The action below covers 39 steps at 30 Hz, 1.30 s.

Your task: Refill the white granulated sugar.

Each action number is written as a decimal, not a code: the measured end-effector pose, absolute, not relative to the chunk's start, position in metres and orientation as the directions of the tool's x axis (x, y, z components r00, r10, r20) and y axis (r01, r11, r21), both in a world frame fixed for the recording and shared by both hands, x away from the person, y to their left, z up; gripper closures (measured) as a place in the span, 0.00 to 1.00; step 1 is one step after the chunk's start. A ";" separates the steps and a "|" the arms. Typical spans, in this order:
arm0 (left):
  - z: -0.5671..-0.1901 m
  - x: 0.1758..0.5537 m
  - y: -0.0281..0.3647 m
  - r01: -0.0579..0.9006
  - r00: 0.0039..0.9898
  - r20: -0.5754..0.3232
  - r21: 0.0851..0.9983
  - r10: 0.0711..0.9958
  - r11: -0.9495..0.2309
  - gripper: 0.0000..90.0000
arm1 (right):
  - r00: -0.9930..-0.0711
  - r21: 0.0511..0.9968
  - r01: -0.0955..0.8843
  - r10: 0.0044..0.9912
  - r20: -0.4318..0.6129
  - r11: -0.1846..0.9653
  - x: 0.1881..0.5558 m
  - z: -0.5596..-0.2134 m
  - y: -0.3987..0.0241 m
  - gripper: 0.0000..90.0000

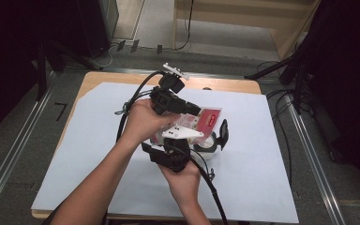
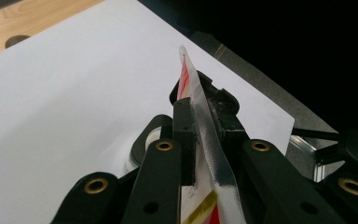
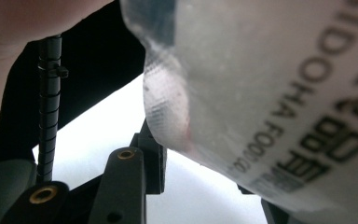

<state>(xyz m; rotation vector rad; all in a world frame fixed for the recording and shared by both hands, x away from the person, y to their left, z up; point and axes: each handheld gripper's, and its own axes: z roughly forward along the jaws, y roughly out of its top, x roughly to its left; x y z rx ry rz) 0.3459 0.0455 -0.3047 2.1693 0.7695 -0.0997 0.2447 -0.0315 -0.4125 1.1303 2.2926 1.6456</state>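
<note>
Snack packet [image 1: 206, 118] is being held above the white sheet [image 1: 262, 154], its sealed edge clamped between the left gripper's [image 2: 200, 126] closed jaws. The right gripper's [image 3: 200, 168] jaws are being kept partly open around the packet's lower part; contact cannot be told.

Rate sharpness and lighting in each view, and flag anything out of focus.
High view: evenly lit and fairly sharp on the white sheet, dark at both side edges. Left gripper view: the packet edge is sharp in the left tongs. Right gripper view: the packet fills the frame, blurred, with smeared print.

Packet [image 1: 206, 117] above white sheet [image 1: 262, 154]
</note>
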 end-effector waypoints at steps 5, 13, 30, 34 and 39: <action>-0.304 0.345 0.046 0.553 0.812 -0.309 0.679 0.495 -0.482 0.92 | -0.721 0.855 0.499 0.615 0.320 0.141 0.247 -0.413 -0.032 0.70; -0.315 0.343 0.049 0.553 0.808 -0.306 0.687 0.503 -0.471 0.93 | -0.717 0.841 0.518 0.615 0.327 0.157 0.247 -0.421 -0.029 0.70; -0.314 0.335 0.055 0.531 0.821 -0.280 0.696 0.498 -0.484 0.93 | -0.727 0.860 0.480 0.625 0.282 0.170 0.243 -0.427 -0.024 0.69; -0.316 0.334 0.061 0.539 0.819 -0.280 0.677 0.502 -0.502 0.93 | -0.732 0.856 0.484 0.621 0.280 0.185 0.242 -0.432 -0.022 0.66; -0.318 0.332 0.070 0.553 0.814 -0.297 0.658 0.498 -0.511 0.93 | -0.742 0.854 0.478 0.614 0.270 0.203 0.239 -0.440 -0.017 0.65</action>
